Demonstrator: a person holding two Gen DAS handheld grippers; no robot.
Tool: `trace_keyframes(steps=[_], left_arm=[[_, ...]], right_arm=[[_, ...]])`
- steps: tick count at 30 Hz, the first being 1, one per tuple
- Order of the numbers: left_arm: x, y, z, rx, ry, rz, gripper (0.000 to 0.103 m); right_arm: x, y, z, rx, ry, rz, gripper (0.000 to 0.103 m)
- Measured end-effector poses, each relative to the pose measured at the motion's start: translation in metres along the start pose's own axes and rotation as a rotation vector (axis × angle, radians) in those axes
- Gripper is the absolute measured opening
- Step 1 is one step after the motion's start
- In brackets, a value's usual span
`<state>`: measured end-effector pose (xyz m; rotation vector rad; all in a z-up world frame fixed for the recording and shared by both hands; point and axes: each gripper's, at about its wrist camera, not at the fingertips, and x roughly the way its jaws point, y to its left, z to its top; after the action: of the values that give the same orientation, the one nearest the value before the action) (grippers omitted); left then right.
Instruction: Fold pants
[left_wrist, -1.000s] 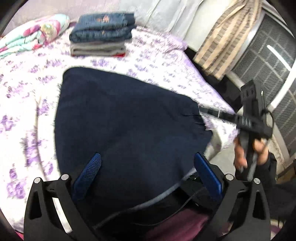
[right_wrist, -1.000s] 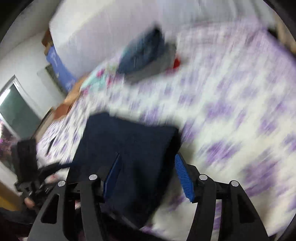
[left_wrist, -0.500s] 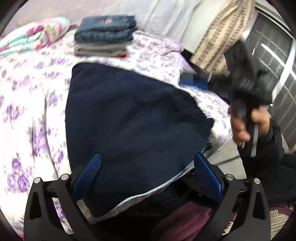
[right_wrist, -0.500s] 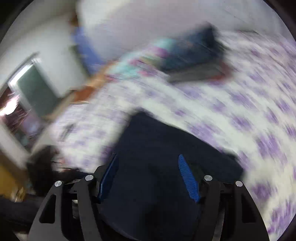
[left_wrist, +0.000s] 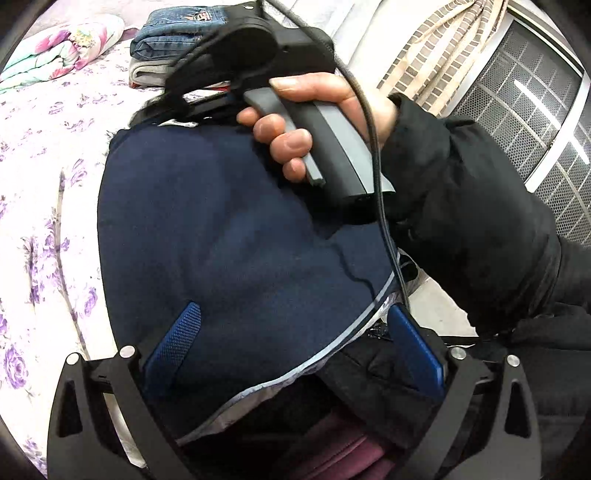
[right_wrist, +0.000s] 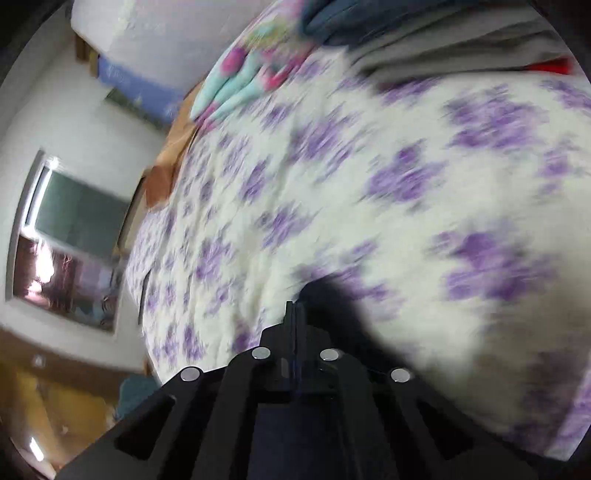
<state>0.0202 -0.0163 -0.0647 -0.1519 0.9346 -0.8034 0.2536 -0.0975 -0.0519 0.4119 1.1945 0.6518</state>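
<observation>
- The left claw (left_wrist: 291, 343) stands with its blue pads wide apart, clamped on nothing; the left pad (left_wrist: 173, 343) lies over the navy pants (left_wrist: 229, 236), the right pad hangs past their near hem, beyond the bed's edge.
- The right claw (right_wrist: 293, 314) has just been closing, and its fingers now meet in one thin line. A dark shape sits right at its tips, but motion blur hides whether cloth is pinched there.
- In the left wrist view the right hand (left_wrist: 325, 110), in a black sleeve (left_wrist: 469, 221), grips that claw's grey handle over the far end of the pants.
- The pants lie spread flat on the bed (left_wrist: 44, 184), covered in a white sheet with purple flowers, their near hem reaching the bed's near edge.
- Beyond the pants' far end sits a stack of folded clothes (left_wrist: 166, 48), jeans on top.
- Left of that stack lies a flowered quilt (left_wrist: 62, 48).
</observation>
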Motion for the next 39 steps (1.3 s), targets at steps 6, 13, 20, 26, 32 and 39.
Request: trace_keyframes(steps=[6, 13, 20, 26, 32, 39], left_arm=[[-0.032, -0.005, 0.01, 0.043, -0.083, 0.072, 0.098], [-0.069, 0.063, 0.014, -0.131, -0.144, 0.129, 0.098], [-0.031, 0.091, 0.028, -0.226, -0.051, -0.059, 0.098], [0.005, 0.086, 0.039, -0.213, 0.035, -0.099, 0.098], [0.029, 0.082, 0.05, -0.193, 0.048, -0.125, 0.099], [0.004, 0.054, 0.05, -0.185, -0.002, -0.195, 0.096]], right_arm=[[-0.143, 0.004, -0.048, -0.072, -0.303, 0.086, 0.092], [-0.262, -0.068, -0.158, -0.018, -0.455, -0.102, 0.099], [-0.18, -0.109, -0.202, 0.063, -0.271, -0.025, 0.099], [-0.145, -0.098, -0.185, 0.026, -0.188, 0.111, 0.1], [-0.13, -0.087, -0.159, 0.07, -0.167, 0.082, 0.1], [-0.148, -0.082, -0.175, 0.016, -0.227, 0.142, 0.043]])
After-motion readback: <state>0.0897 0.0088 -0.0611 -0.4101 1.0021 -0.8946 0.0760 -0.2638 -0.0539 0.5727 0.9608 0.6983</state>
